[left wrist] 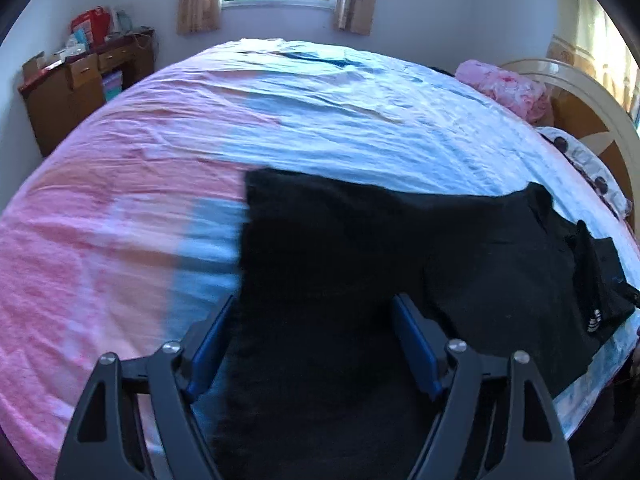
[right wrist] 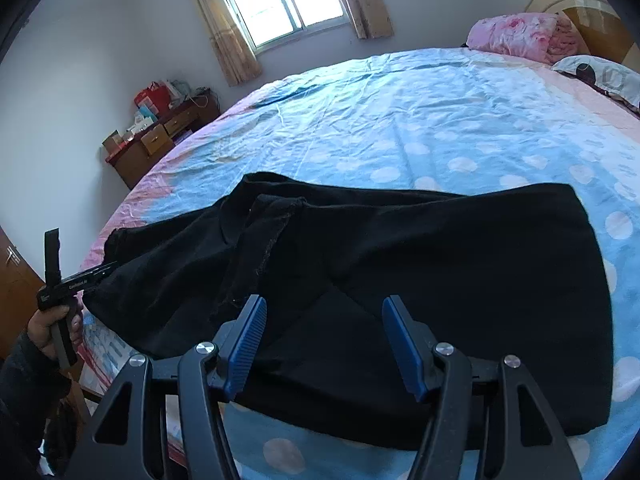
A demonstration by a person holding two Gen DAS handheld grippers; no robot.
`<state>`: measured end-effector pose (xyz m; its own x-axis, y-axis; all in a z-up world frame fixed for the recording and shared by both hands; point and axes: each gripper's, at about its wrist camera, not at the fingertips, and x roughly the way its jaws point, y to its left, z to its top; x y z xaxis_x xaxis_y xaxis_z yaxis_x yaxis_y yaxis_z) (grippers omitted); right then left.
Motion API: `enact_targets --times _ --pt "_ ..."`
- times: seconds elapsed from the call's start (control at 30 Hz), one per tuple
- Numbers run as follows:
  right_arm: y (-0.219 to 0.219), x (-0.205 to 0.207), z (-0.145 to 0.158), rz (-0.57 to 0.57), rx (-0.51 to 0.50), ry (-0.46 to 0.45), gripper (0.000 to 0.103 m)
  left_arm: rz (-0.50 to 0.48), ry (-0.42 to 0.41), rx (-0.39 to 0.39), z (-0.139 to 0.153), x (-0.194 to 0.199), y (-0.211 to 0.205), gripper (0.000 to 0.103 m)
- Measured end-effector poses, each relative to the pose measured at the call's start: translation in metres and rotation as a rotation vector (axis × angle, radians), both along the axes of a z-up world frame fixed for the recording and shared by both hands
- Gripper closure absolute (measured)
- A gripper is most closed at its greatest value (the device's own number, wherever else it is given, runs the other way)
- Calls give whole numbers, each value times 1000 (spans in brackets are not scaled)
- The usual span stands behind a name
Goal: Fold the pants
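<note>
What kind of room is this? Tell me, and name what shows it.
Most likely a home bedroom. A large bed with a pink and blue sheet fills the view, a pillow and a folded pink quilt lie at its headboard end, and a cluttered wooden desk stands by the curtained window.

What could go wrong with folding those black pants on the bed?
1. The pants are bunched and creased at the left end, so a fold now might lock in wrinkles.
2. Both the left gripper and the right gripper are open over the cloth, so a shallow pinch might slip off.
3. The pants lie near the edge of the bed, so a pull toward it might drag them off.
</note>
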<state>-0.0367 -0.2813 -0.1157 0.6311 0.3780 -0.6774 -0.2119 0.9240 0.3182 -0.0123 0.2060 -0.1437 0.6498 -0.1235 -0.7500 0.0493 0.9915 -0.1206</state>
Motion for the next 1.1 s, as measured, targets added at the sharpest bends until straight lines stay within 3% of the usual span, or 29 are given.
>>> enact_targets --times 0.03,0.07,0.17,0.23,0.47,0.83,1.1 --pt "1 1 -2 -3 0 6 41 -10 -5 31 0 -1 -6 37" --pt "1 2 -3 -6 1 10 41 -23 -10 53 2 -3 -14 51" --pt "0 3 -6 -17 13 21 41 -46 -5 71 8 -6 -21 66" --pt "1 4 -5 -17 25 14 41 -56 -11 122 13 -11 -26 70" --pt "1 -2 1 -6 39 -17 41 -38 -32 185 34 -19 -39 80" --pt "-17 -13 10 -17 120 -56 41 -119 -81 232 82 -33 -89 86" --pt "-46 -24 15 -73 166 -87 41 -285 -105 99 121 -30 -165 91"
